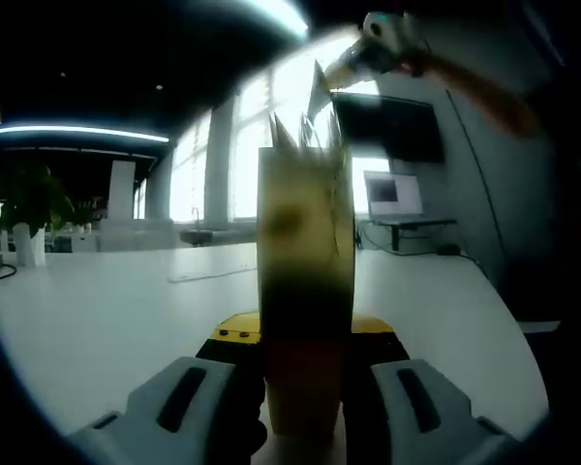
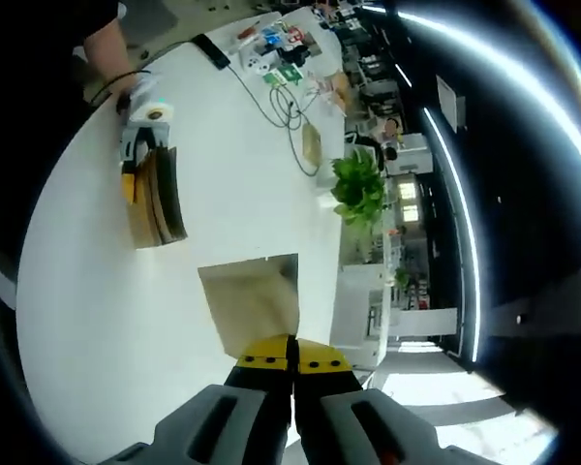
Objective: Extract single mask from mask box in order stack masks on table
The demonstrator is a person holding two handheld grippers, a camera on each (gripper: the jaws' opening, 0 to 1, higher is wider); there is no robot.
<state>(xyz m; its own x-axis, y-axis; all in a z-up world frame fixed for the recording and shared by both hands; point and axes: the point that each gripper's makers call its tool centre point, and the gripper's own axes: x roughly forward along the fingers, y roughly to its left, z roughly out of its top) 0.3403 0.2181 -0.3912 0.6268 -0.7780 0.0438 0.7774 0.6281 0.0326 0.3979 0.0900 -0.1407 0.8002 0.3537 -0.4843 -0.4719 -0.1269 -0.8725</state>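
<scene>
My left gripper [image 1: 305, 331] is shut on the mask box [image 1: 305, 291], a tall yellow-brown carton standing upright between its jaws, with pale mask edges [image 1: 315, 131] poking out of its top. The right gripper view shows the same box [image 2: 157, 199] from above the white table [image 2: 97, 320], held by the left gripper [image 2: 140, 131]. My right gripper [image 2: 292, 356] is shut on one tan square mask [image 2: 254, 300], which hangs flat above the table, apart from the box. In the left gripper view the right gripper [image 1: 385, 41] is high above the box.
A potted plant [image 2: 358, 189] stands past the table's far edge. Cables and small items [image 2: 281, 58] crowd one end, near a person's arm [image 2: 105, 39]. Behind the box are a dark wall screen [image 1: 387, 126], a lit monitor [image 1: 392, 194] and a plant [image 1: 29, 199].
</scene>
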